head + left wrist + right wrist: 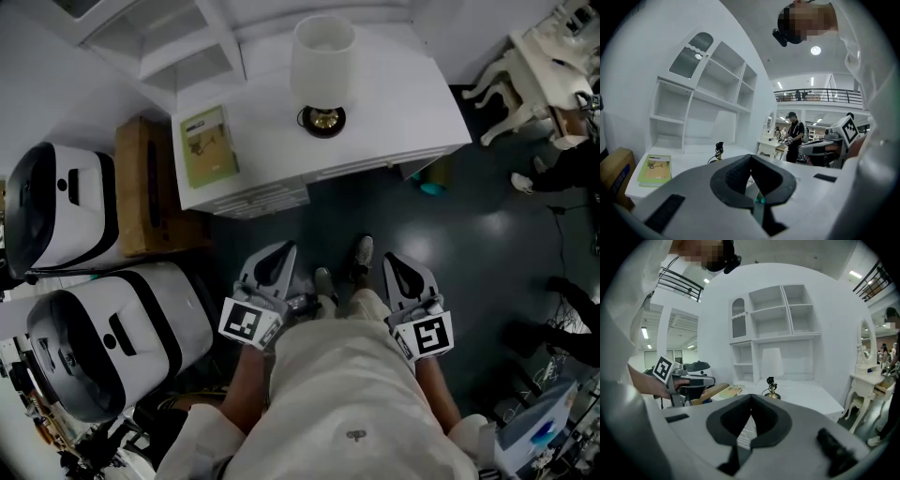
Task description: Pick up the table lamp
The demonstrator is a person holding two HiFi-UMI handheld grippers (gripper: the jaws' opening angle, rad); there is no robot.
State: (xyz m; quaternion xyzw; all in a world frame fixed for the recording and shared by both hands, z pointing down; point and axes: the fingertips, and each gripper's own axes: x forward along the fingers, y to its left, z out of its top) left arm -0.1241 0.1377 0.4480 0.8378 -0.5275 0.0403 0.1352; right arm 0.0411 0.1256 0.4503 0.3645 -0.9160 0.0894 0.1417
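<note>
— Where is the table lamp (pixel 322 75) sitting right now?

— It is standing upright on the white desk (pixel 403 103), about midway between the left and right edges and somewhat nearer the front edge than the shelves (pixel 169 42) behind. Its white shade is sitting over a dark round base. A green book (pixel 208 143) is lying flat near the desk's front left corner, well apart from the lamp.

— And what are the claws doing?

— The left claw (pixel 279 251) is keeping its jaws pressed together with nothing between them. The right claw (pixel 397 264) is also holding its jaws closed and empty. Both are hanging over the dark floor (pixel 487 234) in front of the desk's front edge, pointing toward the desk, and neither is touching the lamp.

— Is anything sitting beside the desk?

— A cardboard box (pixel 145 187) is standing just off its left edge.
</note>
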